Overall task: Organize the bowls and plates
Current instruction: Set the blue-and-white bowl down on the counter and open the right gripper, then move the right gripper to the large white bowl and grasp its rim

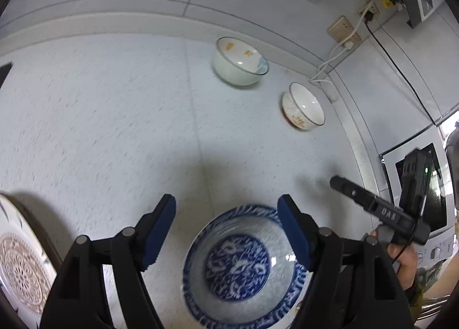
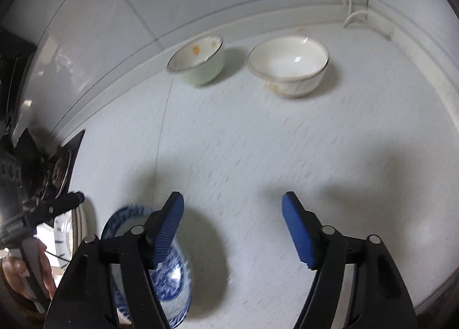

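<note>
A blue-and-white patterned plate [image 1: 239, 264] lies on the pale counter [image 1: 114, 116], under the right finger of my left gripper [image 1: 226, 211], which is open and empty above it. The plate also shows in the right wrist view [image 2: 172, 280], behind the left finger of my right gripper [image 2: 232, 208], open and empty over bare counter. A pale green bowl [image 1: 239, 62] [image 2: 198, 62] and a white bowl with a dark rim [image 1: 304, 106] [image 2: 289, 66] stand near the back wall. A white plate with a brown lace pattern [image 1: 20, 266] is at the left edge.
The right gripper's body and the hand holding it [image 1: 381, 211] are right of the blue plate. Wall sockets with cables [image 1: 344, 33] hang above the bowls. A grey appliance [image 1: 424, 185] stands at the far right. A stove burner [image 2: 61, 168] lies at the left.
</note>
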### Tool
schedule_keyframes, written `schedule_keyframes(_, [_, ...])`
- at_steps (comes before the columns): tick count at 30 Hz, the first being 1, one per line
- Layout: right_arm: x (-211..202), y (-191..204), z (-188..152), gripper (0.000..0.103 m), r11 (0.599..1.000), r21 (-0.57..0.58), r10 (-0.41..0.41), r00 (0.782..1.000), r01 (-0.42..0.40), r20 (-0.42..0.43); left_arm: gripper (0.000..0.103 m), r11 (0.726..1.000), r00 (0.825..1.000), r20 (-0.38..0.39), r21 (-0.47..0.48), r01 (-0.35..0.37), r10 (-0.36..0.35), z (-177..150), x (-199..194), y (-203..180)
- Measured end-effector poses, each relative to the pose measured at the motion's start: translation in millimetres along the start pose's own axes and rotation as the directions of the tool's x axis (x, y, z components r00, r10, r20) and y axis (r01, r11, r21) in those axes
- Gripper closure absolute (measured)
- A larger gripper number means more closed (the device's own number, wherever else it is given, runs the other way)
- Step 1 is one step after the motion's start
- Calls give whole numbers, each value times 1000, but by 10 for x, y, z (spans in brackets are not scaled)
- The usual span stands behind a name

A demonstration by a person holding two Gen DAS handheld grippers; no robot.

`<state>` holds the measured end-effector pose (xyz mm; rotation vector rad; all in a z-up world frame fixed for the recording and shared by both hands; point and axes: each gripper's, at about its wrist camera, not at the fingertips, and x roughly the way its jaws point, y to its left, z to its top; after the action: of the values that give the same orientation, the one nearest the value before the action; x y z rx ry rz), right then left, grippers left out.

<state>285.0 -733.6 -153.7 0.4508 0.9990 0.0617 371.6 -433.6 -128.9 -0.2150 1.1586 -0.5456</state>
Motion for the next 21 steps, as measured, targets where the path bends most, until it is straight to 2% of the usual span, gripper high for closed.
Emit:
schedule_keyframes(3, [0,-130,252,33,1000,7,-17,1000,17,20,29,999,1000,-6,36,5,-5,160,116,-198])
schedule_keyframes(7, [58,-324,563,33,998,25,-55,998,54,39,29,999,999,-30,21,44,-43,410,410,-400])
schedule_keyframes(10, [181,-461,813,33,997,64,-49,998,46,40,29,996,995,-60,-35,78,-80,642,777,-507])
schedule_keyframes(12, [264,-589,968,33,994,101,-49,998,45,39,30,985,986,-85,-108,138,-147,823,1078,-538])
schedule_keyframes(15, [416,-742,1153,33,990,135,-51,998,47,27,31,970,975,-108,-167,177,-196,1042,1454,-619])
schedule_keyframes(18, [600,-865,1273,35,987,148,-59,998,58,2,35,975,981,-113,-172,137,-158,1216,1791,-711])
schedule_keyframes(21, [743,-956,1345,45,986,157,-60,998,63,-21,43,974,981,-128,-191,121,-147,1304,2019,-767])
